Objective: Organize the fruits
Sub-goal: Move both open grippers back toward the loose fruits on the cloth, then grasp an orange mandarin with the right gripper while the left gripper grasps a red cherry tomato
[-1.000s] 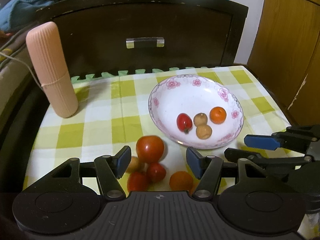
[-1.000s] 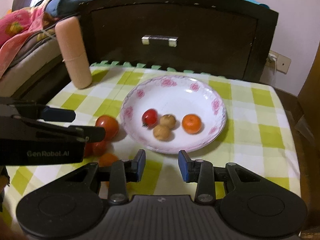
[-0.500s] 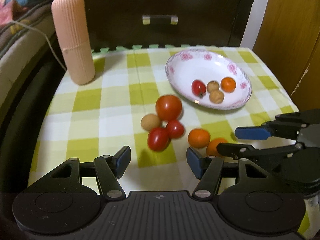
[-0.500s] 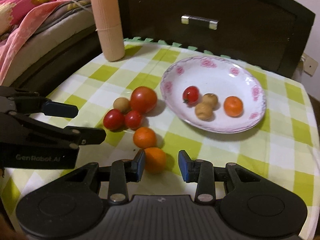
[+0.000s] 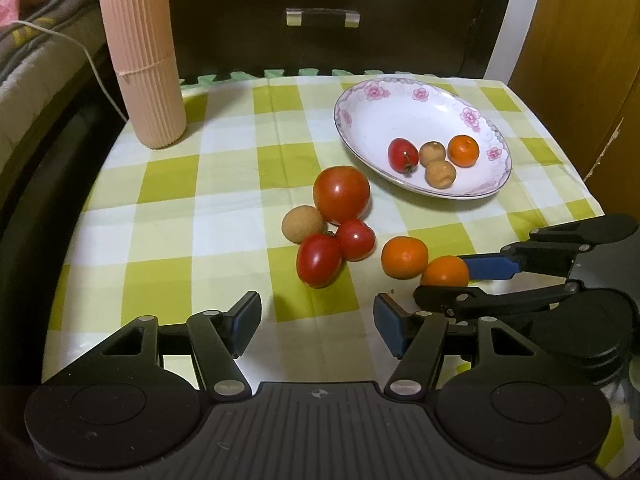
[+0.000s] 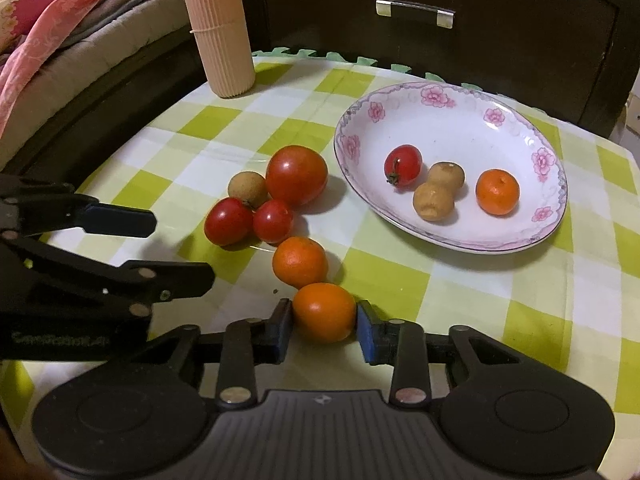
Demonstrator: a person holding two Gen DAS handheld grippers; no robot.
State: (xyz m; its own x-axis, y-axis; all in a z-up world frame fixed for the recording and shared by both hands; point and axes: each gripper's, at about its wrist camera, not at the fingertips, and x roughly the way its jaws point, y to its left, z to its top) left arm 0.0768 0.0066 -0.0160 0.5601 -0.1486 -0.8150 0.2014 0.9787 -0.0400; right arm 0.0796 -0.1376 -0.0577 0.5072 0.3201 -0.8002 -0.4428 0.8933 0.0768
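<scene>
In the left wrist view, the left gripper [image 5: 316, 322] hangs with its blue-padded jaws spread wide and nothing between them, above the green-and-white checked tablecloth [image 5: 224, 216]; compared with half a second ago the loose fruit sits higher and larger in its frame. That cluster is a large red tomato [image 5: 341, 194], a tan round longan [image 5: 302, 224], two small red cherry tomatoes [image 5: 319, 259] and a small orange mandarin [image 5: 404, 257], all touching or just beside one another. The white oval floral-rimmed plate [image 5: 404, 110] beyond them holds a cherry tomato, two longans and a mandarin. A ribbed pink cylindrical case [image 5: 143, 52] stands upright at the far left. In the right wrist view, the right gripper [image 6: 324, 326] has advanced since the earlier frame: its jaws now close against both sides of the nearest orange mandarin [image 6: 324, 318], which was only in front of them before. That fruit rests on the cloth, touching the other mandarin, well short of the plate.
</scene>
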